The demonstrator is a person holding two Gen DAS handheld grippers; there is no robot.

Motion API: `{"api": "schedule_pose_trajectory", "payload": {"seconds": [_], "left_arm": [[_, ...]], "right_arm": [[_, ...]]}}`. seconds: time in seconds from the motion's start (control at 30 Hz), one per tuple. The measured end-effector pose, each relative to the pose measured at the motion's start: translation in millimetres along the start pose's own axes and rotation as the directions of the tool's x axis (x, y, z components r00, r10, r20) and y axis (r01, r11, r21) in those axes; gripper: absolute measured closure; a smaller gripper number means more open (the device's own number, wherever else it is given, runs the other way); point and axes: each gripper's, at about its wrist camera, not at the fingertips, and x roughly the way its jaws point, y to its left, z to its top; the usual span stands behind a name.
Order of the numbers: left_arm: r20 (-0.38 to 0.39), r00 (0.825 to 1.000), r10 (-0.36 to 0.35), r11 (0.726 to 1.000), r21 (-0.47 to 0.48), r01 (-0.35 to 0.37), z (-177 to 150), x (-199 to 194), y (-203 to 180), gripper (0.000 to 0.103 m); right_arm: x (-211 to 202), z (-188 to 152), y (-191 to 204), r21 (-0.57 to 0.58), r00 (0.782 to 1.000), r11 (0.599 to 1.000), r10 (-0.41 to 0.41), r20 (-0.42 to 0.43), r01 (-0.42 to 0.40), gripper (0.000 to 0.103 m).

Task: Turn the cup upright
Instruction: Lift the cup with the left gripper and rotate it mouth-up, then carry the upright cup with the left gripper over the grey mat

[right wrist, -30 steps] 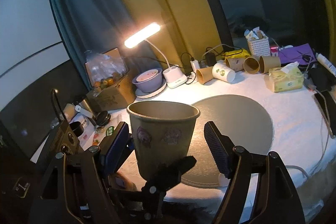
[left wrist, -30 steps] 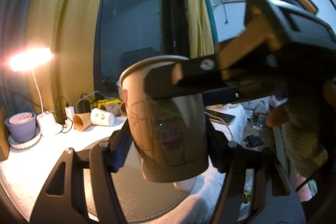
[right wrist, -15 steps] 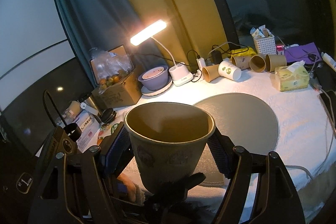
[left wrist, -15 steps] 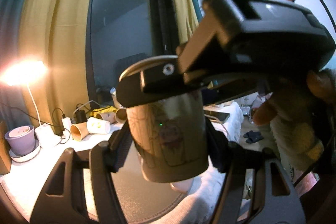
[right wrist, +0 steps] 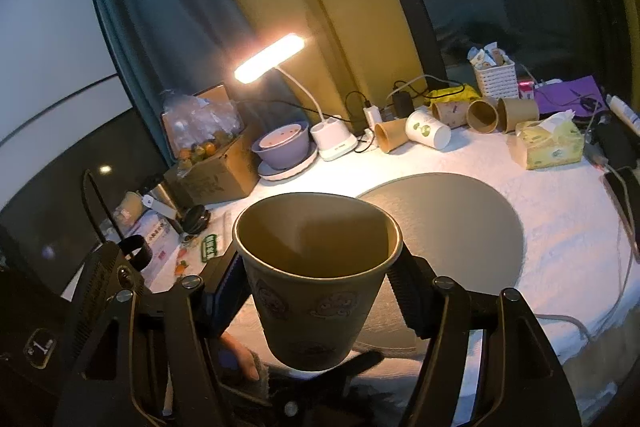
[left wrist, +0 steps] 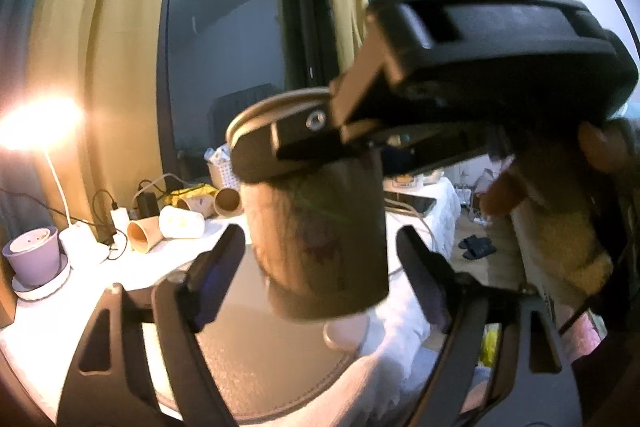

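The worktop (right wrist: 552, 227), under a white cloth, carries a round grey mat (right wrist: 460, 227). At 12 o'clock from the mat lie several paper cups (right wrist: 428, 129) on their sides; at 10 o'clock stands a lit lamp (right wrist: 269, 62). The cup (right wrist: 316, 283) is held in the air at the mat's near edge, mouth up. The right gripper (right wrist: 318, 285) has its jaws clamped on the cup's sides just below the rim. The left gripper (left wrist: 320, 253) has its jaws apart, one on either side of the cup's lower part, neither touching it.
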Motion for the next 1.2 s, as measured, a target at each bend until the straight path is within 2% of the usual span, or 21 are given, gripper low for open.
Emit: {"api": "schedule_pose_trajectory", "payload": {"seconds": [0.37,0.67,0.83,0.97,1.2], "left_arm": [[-0.123,0.992,0.033,0.997,-0.067,-0.041,-18.2,13.1,32.7,0.023],[-0.282,0.957,0.068,0.975,-0.185,-0.124,-39.2,31.9,74.7,0.023],[-0.338,0.938,0.078,0.944,-0.278,-0.179,-51.1,32.1,100.1,0.023],[-0.395,0.913,0.105,0.909,-0.335,-0.249,-53.5,32.9,124.1,0.023],[-0.375,0.913,0.16,0.853,-0.413,-0.319,-47.2,32.0,166.3,0.023]], "right_arm": [[10.5,5.9,-2.0,-0.079,0.986,0.983,-0.16,0.041,0.163,0.034],[32.0,15.1,-9.1,-0.126,0.975,0.968,-0.213,0.056,0.219,0.034],[51.8,18.8,-12.5,-0.157,0.967,0.955,-0.248,0.053,0.253,0.034],[72.4,21.6,-17.1,-0.191,0.96,0.941,-0.275,0.047,0.279,0.034],[106.6,23.5,-27.2,-0.231,0.948,0.921,-0.315,0.039,0.315,0.034]]}}
